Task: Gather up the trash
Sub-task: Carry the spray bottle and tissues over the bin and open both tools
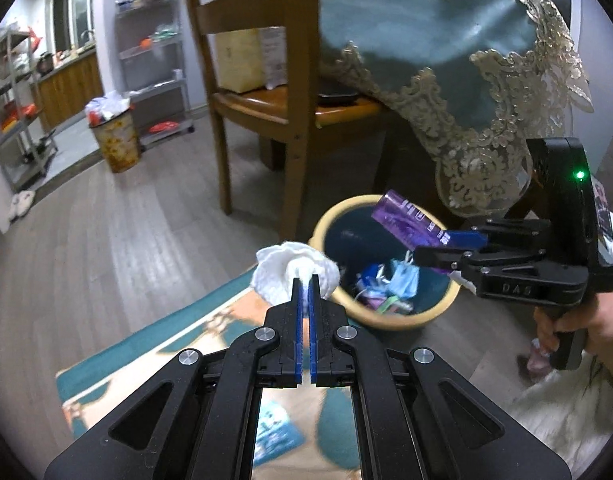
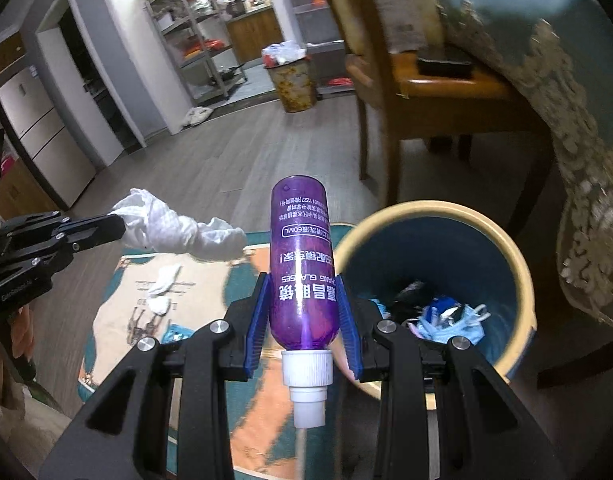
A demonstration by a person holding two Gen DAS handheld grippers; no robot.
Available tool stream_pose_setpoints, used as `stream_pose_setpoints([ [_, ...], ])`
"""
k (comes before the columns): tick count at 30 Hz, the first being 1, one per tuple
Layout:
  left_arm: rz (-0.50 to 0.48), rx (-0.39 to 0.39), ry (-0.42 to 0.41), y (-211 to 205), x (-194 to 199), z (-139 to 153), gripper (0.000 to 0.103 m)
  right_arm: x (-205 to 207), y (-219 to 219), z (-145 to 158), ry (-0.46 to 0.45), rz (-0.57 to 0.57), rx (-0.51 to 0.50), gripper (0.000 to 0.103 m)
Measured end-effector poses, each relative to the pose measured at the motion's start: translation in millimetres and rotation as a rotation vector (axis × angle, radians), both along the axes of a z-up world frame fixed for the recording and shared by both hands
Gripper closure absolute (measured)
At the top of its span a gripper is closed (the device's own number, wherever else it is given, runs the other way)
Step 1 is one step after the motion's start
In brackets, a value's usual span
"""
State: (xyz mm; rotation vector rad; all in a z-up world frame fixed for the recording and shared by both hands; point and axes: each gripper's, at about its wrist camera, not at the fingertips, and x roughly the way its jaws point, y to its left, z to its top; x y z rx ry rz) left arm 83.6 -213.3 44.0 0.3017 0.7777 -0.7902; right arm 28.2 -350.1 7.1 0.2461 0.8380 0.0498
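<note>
My left gripper (image 1: 305, 278) is shut on a crumpled white tissue (image 1: 294, 268), held in the air just left of a blue trash bin with a yellow rim (image 1: 390, 322). In the right wrist view the tissue (image 2: 178, 228) hangs from the left gripper (image 2: 120, 224). My right gripper (image 2: 302, 312) is shut on a purple spray bottle (image 2: 300, 264), white cap toward the camera, just left of the bin (image 2: 518, 268). In the left wrist view the bottle (image 1: 406, 224) sits over the bin's right rim in the right gripper (image 1: 422, 254). The bin holds blue masks (image 2: 454, 320) and other scraps.
A patterned teal and orange rug (image 2: 118, 320) lies under the grippers with white tissue scraps (image 2: 164, 280) on it. A wooden chair (image 1: 262, 60) and a table with a lace-edged teal cloth (image 1: 446, 52) stand behind the bin. A second full bin (image 1: 114, 136) stands by metal shelves.
</note>
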Motion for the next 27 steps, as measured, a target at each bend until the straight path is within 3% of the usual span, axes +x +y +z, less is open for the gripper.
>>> stream_pose_setpoints([
  [9, -0.07, -0.01, 0.037, -70.1, 0.0, -24.0, 0.1, -2.5, -59.5, -25.7, 0.073, -0.101, 0.003, 0.071],
  [15, -0.102, 0.039, 0.069, -110.0, -1.2, -61.7, 0.1, 1.1, -84.5, -48.3, 0.138, -0.151, 0.004, 0.071],
  [21, -0.102, 0.131, 0.069, -131.5, -0.4, -98.6, 0.1, 4.9, -92.5, -69.1, 0.185, -0.163, -0.006, 0.071],
  [27, -0.072, 0.163, 0.074, -131.5, 5.2, -113.8, 0.096, 11.4, -92.1, -72.4, 0.178, -0.165, -0.006, 0.07],
])
